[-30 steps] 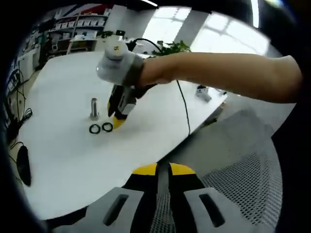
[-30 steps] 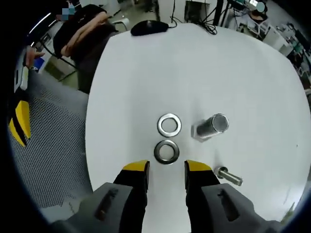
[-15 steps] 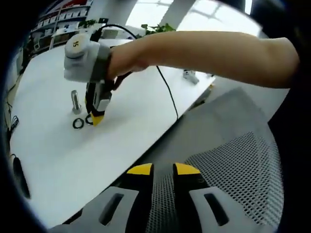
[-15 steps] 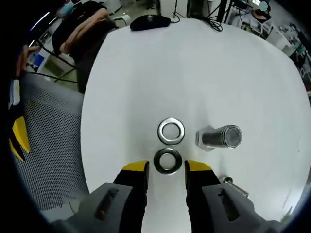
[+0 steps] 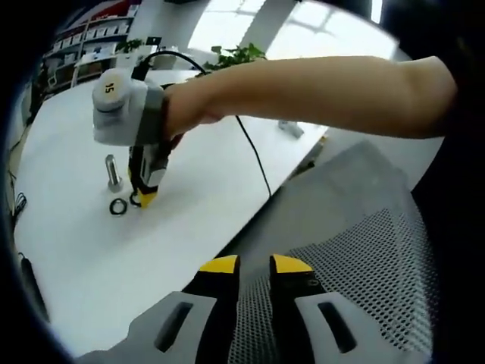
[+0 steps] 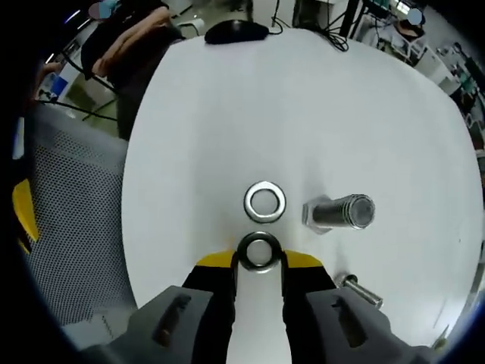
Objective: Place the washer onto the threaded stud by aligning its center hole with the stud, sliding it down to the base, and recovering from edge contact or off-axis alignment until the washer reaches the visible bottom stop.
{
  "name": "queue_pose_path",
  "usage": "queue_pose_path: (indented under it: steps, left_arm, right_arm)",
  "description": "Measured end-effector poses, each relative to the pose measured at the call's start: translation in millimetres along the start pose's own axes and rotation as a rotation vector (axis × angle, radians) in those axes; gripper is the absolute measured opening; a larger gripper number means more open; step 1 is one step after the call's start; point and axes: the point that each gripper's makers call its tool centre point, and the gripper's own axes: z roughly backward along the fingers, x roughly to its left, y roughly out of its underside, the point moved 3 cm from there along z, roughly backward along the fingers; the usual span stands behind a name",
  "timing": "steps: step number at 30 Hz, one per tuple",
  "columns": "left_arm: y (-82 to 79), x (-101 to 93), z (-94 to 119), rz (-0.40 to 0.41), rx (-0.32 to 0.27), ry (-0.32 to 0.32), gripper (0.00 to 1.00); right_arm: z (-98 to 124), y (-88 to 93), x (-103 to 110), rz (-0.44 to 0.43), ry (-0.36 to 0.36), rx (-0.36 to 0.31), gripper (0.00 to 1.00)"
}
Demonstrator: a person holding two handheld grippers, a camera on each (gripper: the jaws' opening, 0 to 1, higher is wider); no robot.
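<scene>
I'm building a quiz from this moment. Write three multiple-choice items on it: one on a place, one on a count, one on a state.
1. Where does the nearer washer lie?
A. Between the right gripper fingers
B. On the stud
C. On the mouse

2. How many washers lie on the table?
A. One
B. Two
C. Four

3. What is the state of the stud?
A. Washer at its base
B. Lying flat on its side
C. Standing, bare of washers

Answers:
1. A: in the right gripper view the washer sits between the two yellow fingertips.
2. B: the nearer washer and the far washer are the two rings in sight.
3. C: in the left gripper view the stud stands upright, and both washers lie on the table beside it.
</scene>
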Motion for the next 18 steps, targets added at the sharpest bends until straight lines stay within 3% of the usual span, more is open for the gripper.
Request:
queue_pose_path:
  steps: [6, 10, 15, 18]
  left_arm:
    - [-0.3, 1.1, 1.3, 0.008, -0.01, -0.004, 0.1]
    - [-1.1, 1.9, 1.9, 0.012, -0.02, -0.01, 0.11]
    - [-9.3, 9.5, 5.0, -0.002, -0.079, -0.067, 0.24]
    - [-9.2, 9.4, 4.9, 0.004, -0.079, -0.064, 0.24]
  right_arm:
    - [23.5, -4.3, 2.1, -0.009, -0.051, -0.019, 0.23]
    - [36.2, -7.4, -0.7, 0.013, -0.046, -0.012, 0.23]
    - [54.2, -14.2, -7.1, 0.037, -0.037, -0.009, 0.23]
    - [62.9, -18.7, -12.5, 0.065, -0.02, 0.001, 0.23]
